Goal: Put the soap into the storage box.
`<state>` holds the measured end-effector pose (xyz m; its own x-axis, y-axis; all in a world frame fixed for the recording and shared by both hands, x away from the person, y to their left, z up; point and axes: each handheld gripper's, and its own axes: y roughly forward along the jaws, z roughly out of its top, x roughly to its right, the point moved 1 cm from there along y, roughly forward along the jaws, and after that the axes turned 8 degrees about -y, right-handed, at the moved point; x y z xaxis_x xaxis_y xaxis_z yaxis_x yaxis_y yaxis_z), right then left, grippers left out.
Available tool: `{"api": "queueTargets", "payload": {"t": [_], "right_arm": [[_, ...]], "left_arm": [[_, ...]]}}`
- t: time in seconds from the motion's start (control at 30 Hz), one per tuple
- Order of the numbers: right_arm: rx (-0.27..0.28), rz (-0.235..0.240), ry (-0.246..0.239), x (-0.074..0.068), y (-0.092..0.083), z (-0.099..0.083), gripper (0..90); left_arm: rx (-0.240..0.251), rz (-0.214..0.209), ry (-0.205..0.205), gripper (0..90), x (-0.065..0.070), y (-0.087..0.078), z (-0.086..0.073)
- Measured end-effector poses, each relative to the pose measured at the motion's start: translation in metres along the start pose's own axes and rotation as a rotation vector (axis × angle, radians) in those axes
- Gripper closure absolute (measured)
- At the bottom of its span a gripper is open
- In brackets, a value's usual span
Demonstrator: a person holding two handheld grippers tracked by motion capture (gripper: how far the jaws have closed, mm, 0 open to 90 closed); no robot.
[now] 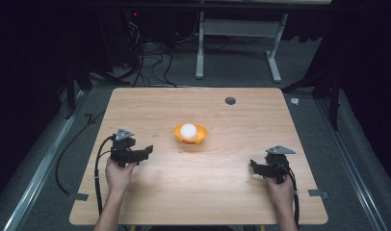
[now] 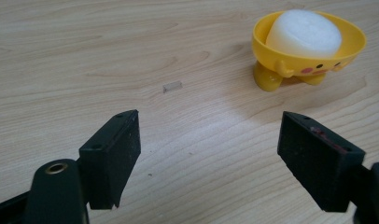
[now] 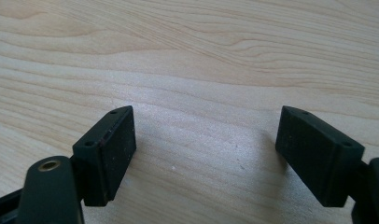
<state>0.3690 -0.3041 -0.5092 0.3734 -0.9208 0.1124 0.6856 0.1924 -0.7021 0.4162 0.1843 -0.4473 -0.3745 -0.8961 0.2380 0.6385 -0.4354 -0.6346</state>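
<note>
No writing or brand can be read on anything; the yellow bowl (image 2: 313, 53) carries only a painted face of dark dots and pink cheeks. The left gripper (image 2: 208, 154) has its jaws wide apart over bare wood, holding and touching nothing. The right gripper (image 3: 204, 156) also stands with jaws spread wide and nothing between them. The jaws are matte black blocks with flat, faintly grainy pads. The bowl is glossy plastic, round, on stubby feet, and stands near the middle of the table (image 1: 150, 197), well apart from both grippers. Inside it sits a white foam-like puck (image 2: 304, 32) with a rough, rounded top. A small clear scrap (image 2: 172, 87) lies on the pale, grained wood to the left of the bowl in the left gripper view.
</note>
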Motion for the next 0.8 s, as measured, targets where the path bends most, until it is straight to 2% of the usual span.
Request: {"api": "queueTargets", "payload": {"t": [0.13, 0.47, 0.8], "right_arm": [[0.0, -0.001, 0.001, 0.0, 0.0, 0.0, 21.1], [0.0, -0.001, 0.001, 0.0, 0.0, 0.0, 21.1], [0.0, -0.001, 0.0, 0.0, 0.0, 0.0, 21.1]], "left_arm": [[0.0, 0.004, 0.008, 22.0, 0.0, -0.002, -0.001], [-0.009, 0.006, -0.018, 22.0, -0.007, -0.004, -0.012], [-0.016, 0.018, -0.015, 21.7, -0.008, -0.007, -0.018]]}}
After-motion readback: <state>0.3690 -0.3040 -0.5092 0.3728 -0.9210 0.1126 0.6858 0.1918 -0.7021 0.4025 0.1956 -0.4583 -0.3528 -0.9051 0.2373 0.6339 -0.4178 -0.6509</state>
